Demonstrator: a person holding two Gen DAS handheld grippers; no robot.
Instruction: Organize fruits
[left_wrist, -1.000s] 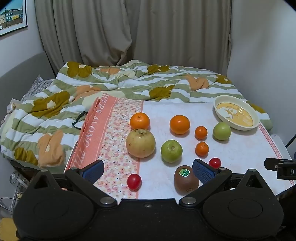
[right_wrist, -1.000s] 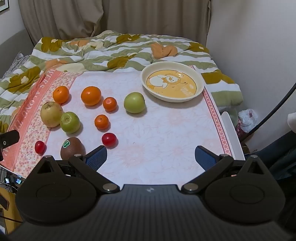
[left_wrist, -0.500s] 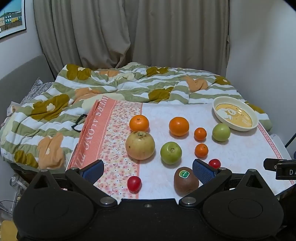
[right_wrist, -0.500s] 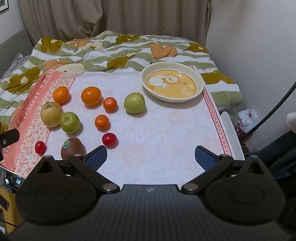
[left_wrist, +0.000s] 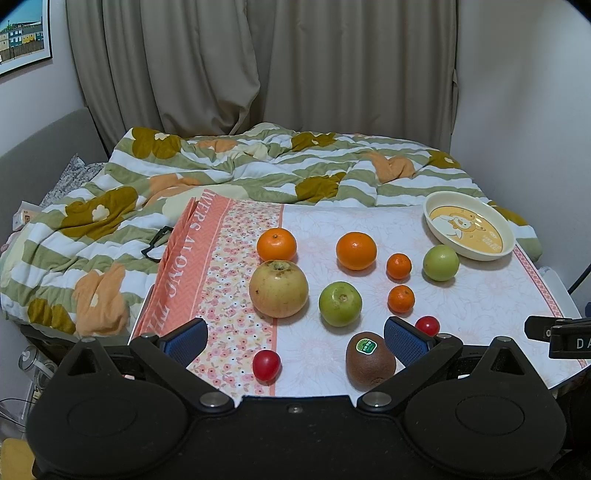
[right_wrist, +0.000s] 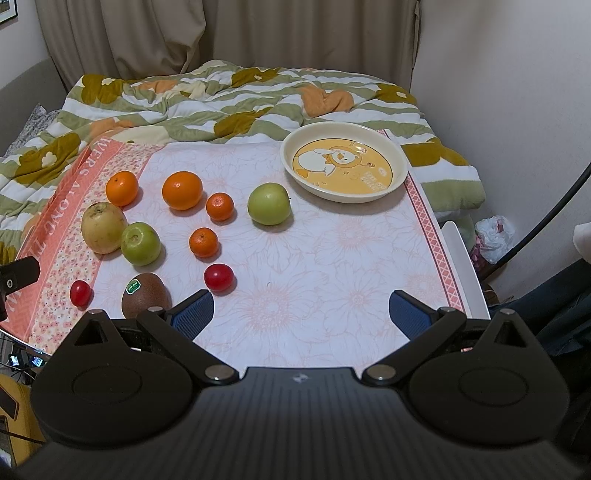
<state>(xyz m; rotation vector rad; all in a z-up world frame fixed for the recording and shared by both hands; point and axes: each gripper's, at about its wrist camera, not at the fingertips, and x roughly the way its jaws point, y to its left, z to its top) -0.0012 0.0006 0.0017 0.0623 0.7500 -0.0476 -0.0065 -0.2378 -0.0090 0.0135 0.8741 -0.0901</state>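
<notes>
The left gripper (left_wrist: 295, 338) is spread wide and holds nothing; a small red cherry tomato (left_wrist: 266, 365) and a brown stickered kiwi (left_wrist: 370, 360) lie between its blue pads. The right gripper (right_wrist: 301, 314) also gapes empty over the floral tablecloth (right_wrist: 332, 266). Oranges, green apples and a yellow pear (right_wrist: 103, 228) lie beyond, well apart from the cream cartoon-print plate (right_wrist: 343, 162) at the far right.
</notes>
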